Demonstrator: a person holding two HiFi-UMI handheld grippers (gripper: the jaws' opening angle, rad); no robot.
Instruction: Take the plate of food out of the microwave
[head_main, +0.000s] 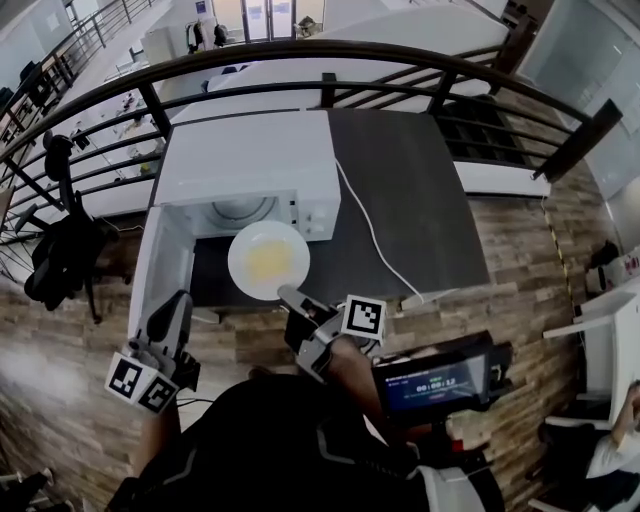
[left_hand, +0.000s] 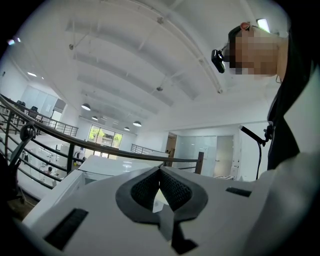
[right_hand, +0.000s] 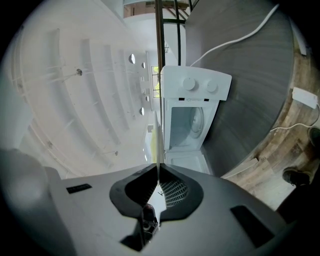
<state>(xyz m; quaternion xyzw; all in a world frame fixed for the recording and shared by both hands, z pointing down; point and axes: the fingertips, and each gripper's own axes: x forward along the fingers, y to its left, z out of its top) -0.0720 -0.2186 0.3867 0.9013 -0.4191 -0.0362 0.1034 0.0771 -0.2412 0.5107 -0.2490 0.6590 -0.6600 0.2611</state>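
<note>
The white plate (head_main: 268, 260) carries yellow food and hangs level in front of the open white microwave (head_main: 245, 165), over the dark table (head_main: 400, 200). My right gripper (head_main: 285, 295) is shut on the plate's near rim. In the right gripper view the plate (right_hand: 157, 125) shows edge-on between the pads, with the empty microwave cavity (right_hand: 187, 125) behind it. My left gripper (head_main: 178, 300) is low at the left, just before the open door (head_main: 160, 270), and touches nothing. Its jaws (left_hand: 160, 170) meet at the tips with nothing between them.
A white cable (head_main: 370, 230) runs from the microwave across the table to its front edge. A dark railing (head_main: 300, 60) curves behind the table. A small screen (head_main: 440, 385) sits near my right arm. A power strip (right_hand: 305, 97) lies on the wooden floor.
</note>
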